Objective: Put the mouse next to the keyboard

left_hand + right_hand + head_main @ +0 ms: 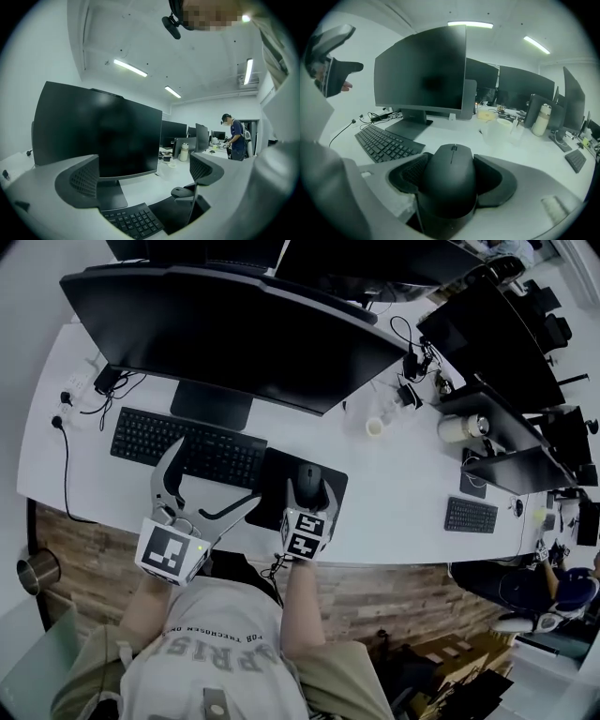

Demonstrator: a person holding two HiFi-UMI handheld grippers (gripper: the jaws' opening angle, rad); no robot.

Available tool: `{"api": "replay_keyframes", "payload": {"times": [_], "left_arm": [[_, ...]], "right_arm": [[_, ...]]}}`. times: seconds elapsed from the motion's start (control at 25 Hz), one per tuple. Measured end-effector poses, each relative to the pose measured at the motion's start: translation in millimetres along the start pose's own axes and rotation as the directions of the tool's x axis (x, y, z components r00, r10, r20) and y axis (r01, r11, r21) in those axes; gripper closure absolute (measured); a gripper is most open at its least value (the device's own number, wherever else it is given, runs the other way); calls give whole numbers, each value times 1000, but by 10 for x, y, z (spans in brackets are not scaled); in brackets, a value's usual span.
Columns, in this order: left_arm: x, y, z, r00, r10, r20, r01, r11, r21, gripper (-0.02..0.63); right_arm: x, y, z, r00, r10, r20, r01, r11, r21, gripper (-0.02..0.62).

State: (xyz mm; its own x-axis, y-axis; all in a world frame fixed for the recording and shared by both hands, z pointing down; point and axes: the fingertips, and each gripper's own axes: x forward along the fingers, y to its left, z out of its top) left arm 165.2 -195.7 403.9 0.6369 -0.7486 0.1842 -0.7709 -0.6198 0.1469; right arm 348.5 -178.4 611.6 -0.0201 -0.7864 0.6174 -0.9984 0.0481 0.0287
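The black mouse (307, 474) sits between the jaws of my right gripper (308, 489), over the black mouse pad (272, 472) just right of the black keyboard (186, 445). In the right gripper view both pads press the sides of the mouse (451, 174), so the right gripper (452, 180) is shut on it; the keyboard (386, 142) lies to its left. Whether the mouse rests on the pad I cannot tell. My left gripper (214, 476) hovers open over the keyboard's right end. Its view shows the left gripper (145, 177) empty, with the keyboard (133, 220) and mouse (182, 191) below.
A big dark monitor (234, 334) stands behind the keyboard on the white desk (403, 484). A tape roll (375, 427), a white cup (457, 428), cables (80, 395) and a small keyboard (471, 515) lie farther off. A person (236, 137) stands far away.
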Motion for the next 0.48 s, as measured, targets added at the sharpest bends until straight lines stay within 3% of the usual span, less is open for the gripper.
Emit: {"api": "replay_keyframes", "payload": {"times": [0.24,0.48], "left_arm": [[59,77,-150,998,32,-52,-31,999,21,25],[104,168,-220,996,67,-63,-68,998,-6,23]], "right_arm": [[315,17,-279,998,12,-62,-10,1000,29,287],[509,12,-468,993,22,-118,-14,998,61,287]]}}
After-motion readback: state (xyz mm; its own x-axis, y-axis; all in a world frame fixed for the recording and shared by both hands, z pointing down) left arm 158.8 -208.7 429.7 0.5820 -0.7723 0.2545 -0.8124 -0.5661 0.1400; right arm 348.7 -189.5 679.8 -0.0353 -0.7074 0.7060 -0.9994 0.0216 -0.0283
